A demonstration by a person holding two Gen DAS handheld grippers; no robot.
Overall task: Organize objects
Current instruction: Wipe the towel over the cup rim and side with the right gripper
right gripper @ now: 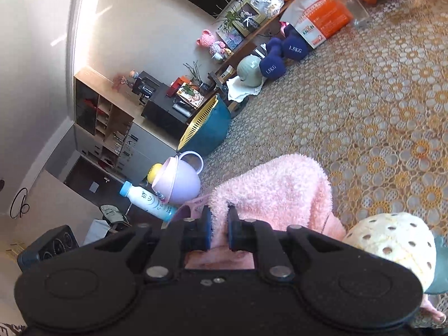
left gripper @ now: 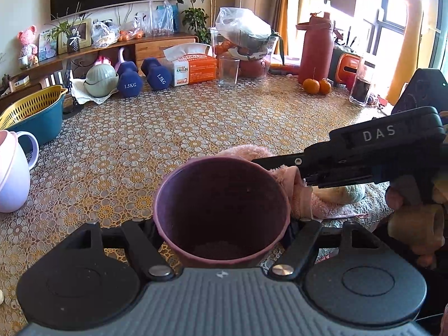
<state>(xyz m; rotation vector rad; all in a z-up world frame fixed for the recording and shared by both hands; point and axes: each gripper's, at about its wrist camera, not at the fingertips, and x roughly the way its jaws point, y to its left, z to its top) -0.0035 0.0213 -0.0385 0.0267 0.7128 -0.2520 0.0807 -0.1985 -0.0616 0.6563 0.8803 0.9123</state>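
My left gripper (left gripper: 222,232) is shut on a dark purple cup (left gripper: 221,210), held upright just above the patterned tablecloth (left gripper: 168,128), its mouth facing the camera. My right gripper (right gripper: 219,231) is shut on a fluffy pink towel (right gripper: 274,187); it reaches in from the right in the left wrist view (left gripper: 280,165) and holds the towel (left gripper: 299,193) right beside the cup's rim. A cream strawberry-shaped plush (right gripper: 397,243) lies to the right of the towel.
A lilac pitcher (left gripper: 11,176) and a teal basket with a yellow strainer (left gripper: 33,112) stand at the left. Two blue dumbbells (left gripper: 140,77), a tissue box (left gripper: 193,68), a glass (left gripper: 228,71), a red bottle (left gripper: 316,50) and oranges (left gripper: 316,86) line the far edge.
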